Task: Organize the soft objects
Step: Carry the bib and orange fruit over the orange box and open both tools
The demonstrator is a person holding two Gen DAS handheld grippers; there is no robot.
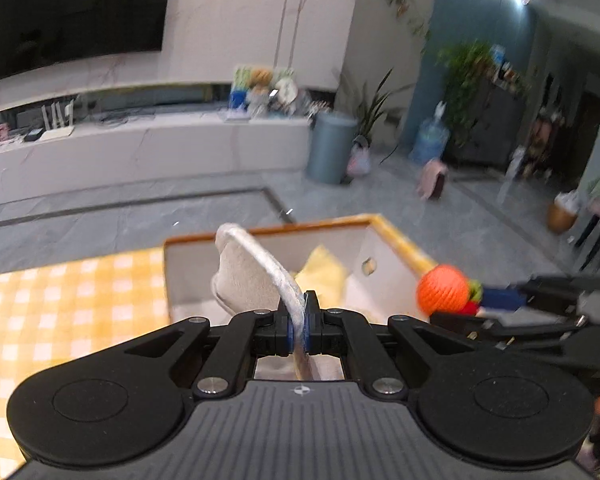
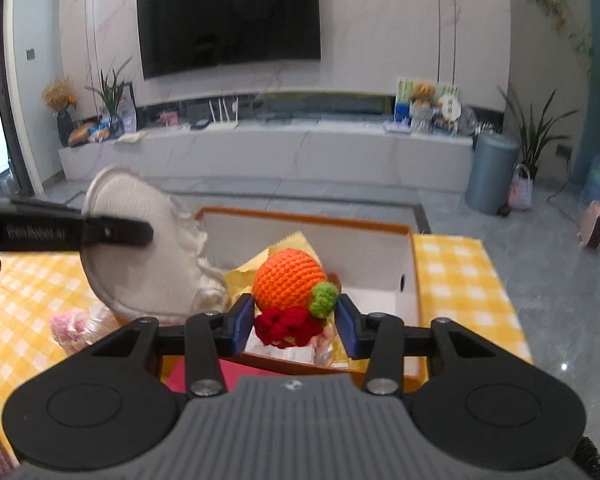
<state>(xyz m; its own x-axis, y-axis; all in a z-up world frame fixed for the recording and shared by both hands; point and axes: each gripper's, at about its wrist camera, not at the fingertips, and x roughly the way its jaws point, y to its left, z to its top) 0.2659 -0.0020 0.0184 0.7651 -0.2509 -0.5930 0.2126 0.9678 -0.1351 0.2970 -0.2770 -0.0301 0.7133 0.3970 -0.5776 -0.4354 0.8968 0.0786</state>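
My left gripper (image 1: 299,320) is shut on the edge of a white padded cloth piece (image 1: 252,276) and holds it above the near left side of an open white box with an orange rim (image 1: 340,222). A yellow cloth (image 1: 324,276) lies inside the box. My right gripper (image 2: 296,320) is shut on a crochet toy, gripping its red part (image 2: 288,326); the orange ball (image 2: 288,278) with a green tuft sticks out over the box (image 2: 380,256). The white cloth piece (image 2: 140,256) and the left gripper's finger (image 2: 116,232) show at left in the right wrist view.
The box stands on a table with a yellow checked cloth (image 1: 60,312). A pink soft item (image 2: 70,326) lies on the cloth left of the box. A red sheet (image 2: 204,372) lies before the box. Beyond are grey floor, a TV bench and a grey bin (image 2: 490,172).
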